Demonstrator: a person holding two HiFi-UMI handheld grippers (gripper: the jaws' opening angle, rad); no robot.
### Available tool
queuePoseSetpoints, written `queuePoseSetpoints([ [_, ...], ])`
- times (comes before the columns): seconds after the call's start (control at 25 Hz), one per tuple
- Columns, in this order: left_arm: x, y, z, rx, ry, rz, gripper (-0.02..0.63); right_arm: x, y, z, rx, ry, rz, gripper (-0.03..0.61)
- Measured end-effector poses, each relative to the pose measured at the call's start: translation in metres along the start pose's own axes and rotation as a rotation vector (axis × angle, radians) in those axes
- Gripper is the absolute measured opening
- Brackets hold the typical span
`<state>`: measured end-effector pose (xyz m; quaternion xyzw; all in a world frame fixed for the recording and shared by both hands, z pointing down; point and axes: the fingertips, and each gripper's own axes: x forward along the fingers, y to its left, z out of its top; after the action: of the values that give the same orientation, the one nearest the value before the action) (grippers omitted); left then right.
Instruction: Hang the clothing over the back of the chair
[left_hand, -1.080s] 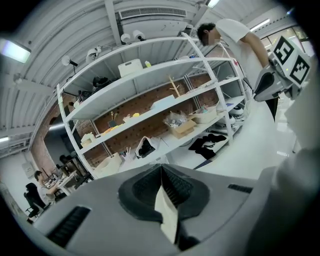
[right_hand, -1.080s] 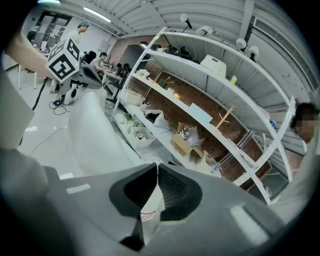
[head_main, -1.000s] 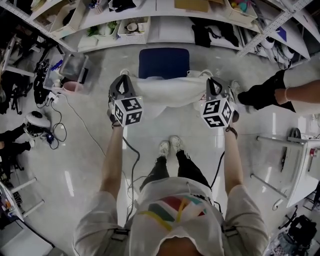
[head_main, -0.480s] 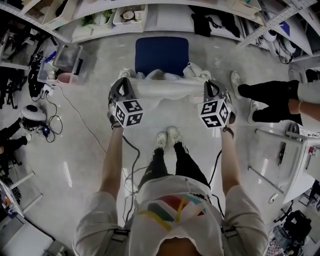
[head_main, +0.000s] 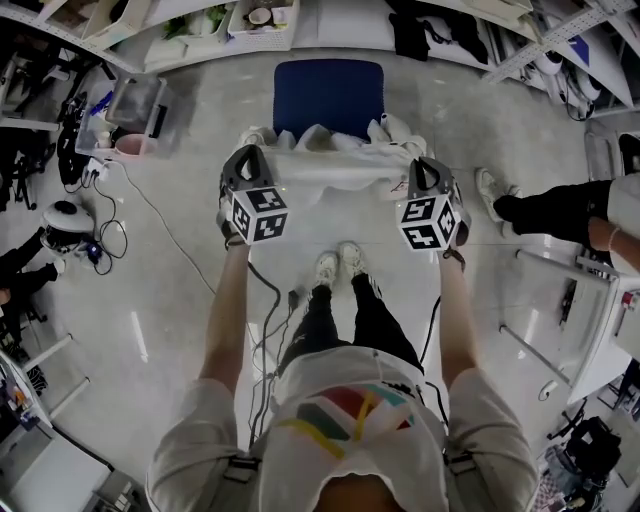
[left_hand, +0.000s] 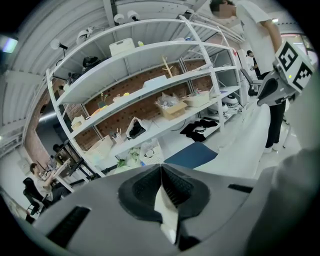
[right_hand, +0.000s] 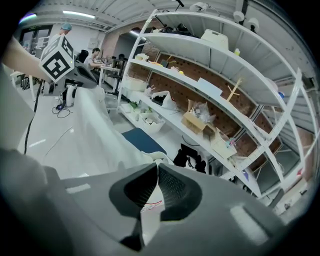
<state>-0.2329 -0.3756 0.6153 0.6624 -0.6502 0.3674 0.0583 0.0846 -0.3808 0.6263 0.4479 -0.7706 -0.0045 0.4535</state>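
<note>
A white garment (head_main: 330, 167) is stretched as a narrow band between my two grippers, along the near edge of a chair with a blue seat (head_main: 330, 95). The chair's back is hidden under the cloth. My left gripper (head_main: 246, 162) is shut on the garment's left end, and white fabric (left_hand: 167, 210) shows pinched between its pads. My right gripper (head_main: 426, 168) is shut on the right end, with cloth (right_hand: 149, 212) showing in its jaws. In the right gripper view the garment (right_hand: 100, 135) runs toward the left gripper's marker cube (right_hand: 57, 62).
White shelves (head_main: 330, 25) with bins stand behind the chair. Another person's legs (head_main: 560, 205) are at the right, near a white table frame (head_main: 600, 330). Cables, a pink bucket (head_main: 130, 145) and a clear box lie on the floor at the left. My feet (head_main: 338, 265) are just behind the chair.
Both grippers have come down with the garment. The cloth, which hung loose below them, now bunches into a narrow band at the chair's near edge.
</note>
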Motion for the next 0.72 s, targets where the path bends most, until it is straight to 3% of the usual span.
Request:
queuePoseSetpoints([
  [0.28, -0.006, 0.003, 0.002, -0.013, -0.051, 0.035, 0.017, 0.0, -0.003, -0.002, 0.112, -0.004, -0.01, 0.025],
  [0.4, -0.007, 0.003, -0.001, -0.026, -0.04, 0.04, 0.038, -0.003, -0.007, 0.0, 0.145, -0.024, -0.023, 0.112],
  [0.72, -0.012, 0.0, -0.002, -0.034, -0.029, 0.029, 0.049, -0.01, -0.006, 0.006, 0.148, -0.036, -0.013, 0.118],
])
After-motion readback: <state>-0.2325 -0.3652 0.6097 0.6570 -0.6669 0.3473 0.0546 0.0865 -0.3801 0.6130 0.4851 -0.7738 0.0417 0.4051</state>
